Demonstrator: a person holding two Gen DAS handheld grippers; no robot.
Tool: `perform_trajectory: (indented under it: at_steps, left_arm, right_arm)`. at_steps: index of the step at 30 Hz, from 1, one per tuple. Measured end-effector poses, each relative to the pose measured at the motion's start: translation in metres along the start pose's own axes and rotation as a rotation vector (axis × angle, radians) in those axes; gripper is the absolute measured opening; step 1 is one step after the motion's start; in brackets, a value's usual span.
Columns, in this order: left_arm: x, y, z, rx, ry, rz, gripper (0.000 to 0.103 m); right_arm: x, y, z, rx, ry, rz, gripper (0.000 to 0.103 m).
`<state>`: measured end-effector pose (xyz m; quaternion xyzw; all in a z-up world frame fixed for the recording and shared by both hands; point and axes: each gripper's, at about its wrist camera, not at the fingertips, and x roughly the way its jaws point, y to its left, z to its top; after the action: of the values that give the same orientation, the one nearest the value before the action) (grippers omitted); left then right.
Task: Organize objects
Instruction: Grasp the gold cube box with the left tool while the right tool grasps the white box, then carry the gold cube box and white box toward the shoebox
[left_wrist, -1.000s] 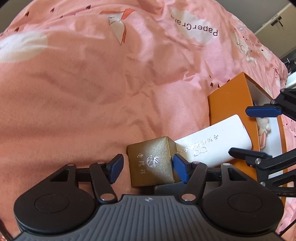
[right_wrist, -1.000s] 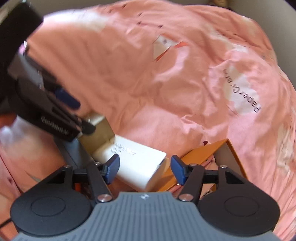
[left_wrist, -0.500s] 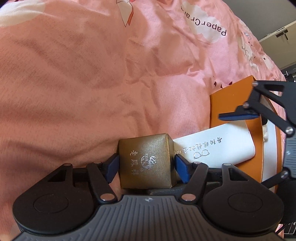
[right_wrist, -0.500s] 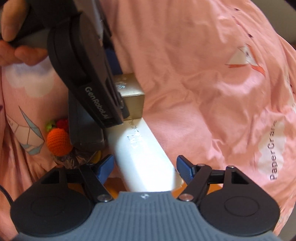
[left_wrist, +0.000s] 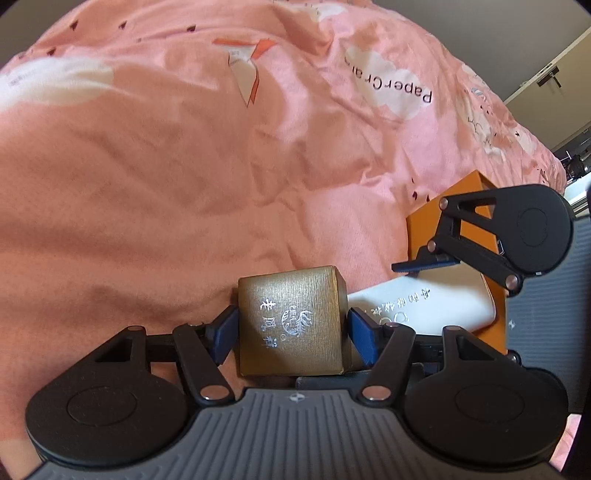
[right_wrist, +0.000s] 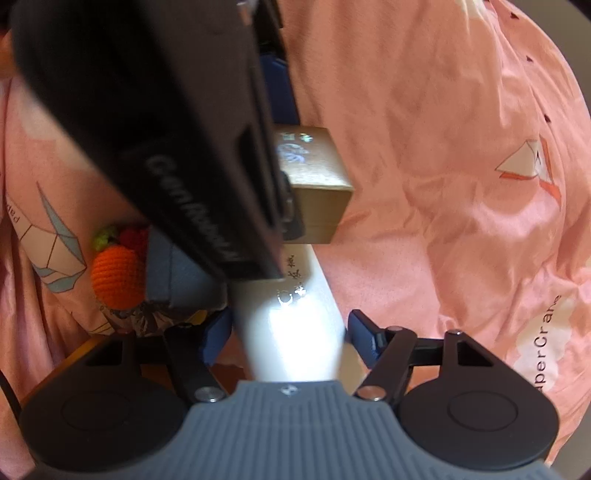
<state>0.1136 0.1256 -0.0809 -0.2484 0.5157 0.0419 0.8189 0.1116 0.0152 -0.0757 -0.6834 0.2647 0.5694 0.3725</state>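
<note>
Gold box sits clamped in the left gripper's jaws; right gripper's jaws straddle the white case, apart.

Warm, fairly bright daylight w/ soft shadows in the bedsheet folds. Glare blows out the white case; left gripper close-up is blurred. Strong fisheye bend, dark corners.

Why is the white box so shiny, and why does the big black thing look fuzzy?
Right wrist view: glare washes out the white box; the left gripper blurs because it is so close to the lens. Left wrist view: the gold box is sharp, with the fisheye curving the pink sheet.
</note>
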Motion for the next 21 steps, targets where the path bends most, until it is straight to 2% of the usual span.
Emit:
perform_trajectory:
  at_steps: [4,11,17,21]
  left_arm:
    - [-0.011,-0.009,-0.002,0.045,-0.049,0.022,0.073]
    - [-0.028,-0.032,-0.003,0.118,-0.100,0.008,0.073]
    - [-0.044,-0.047,-0.001,0.143,-0.123,-0.047,0.073]
    - [-0.049,-0.053,0.001,0.149,-0.095,-0.119,0.073]
  right_arm:
    - [-0.019,0.010,-0.004,-0.038,-0.013,-0.055,0.067]
    - [-0.054,0.018,-0.017,-0.038,-0.021,-0.139,0.066]
    - [-0.087,0.021,-0.039,0.030,-0.026,-0.189,0.066]
    - [-0.102,0.024,-0.063,0.110,-0.021,-0.192,0.066]
